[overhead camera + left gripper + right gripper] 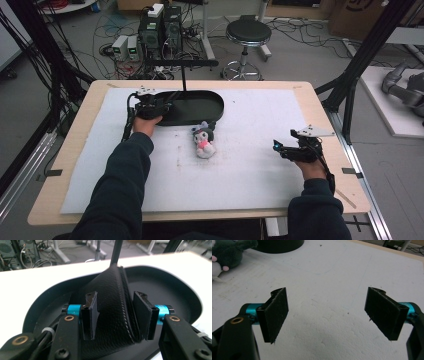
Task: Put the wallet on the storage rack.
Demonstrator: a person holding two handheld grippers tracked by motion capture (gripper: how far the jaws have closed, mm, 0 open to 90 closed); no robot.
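A black oval tray (210,107) lies at the back left of the white mat, and a thin black post (183,77) rises from its far rim. My left gripper (165,106) reaches into the tray's left end. In the left gripper view a black textured strip (112,305) with a stitched edge stands up from the tray (175,290) between the jaws of my left gripper (115,315), which are parted and not squeezing it. A small plush toy (204,141), dark-headed with a white and pink body, lies just in front of the tray. My right gripper (279,146) rests open on the mat, empty.
White foam mat (250,170) covers the wooden table. In the right gripper view the plush toy (227,255) and the tray's edge (277,246) sit beyond the right gripper (329,312). A stool (247,35), computer boxes and cables stand on the floor behind the table.
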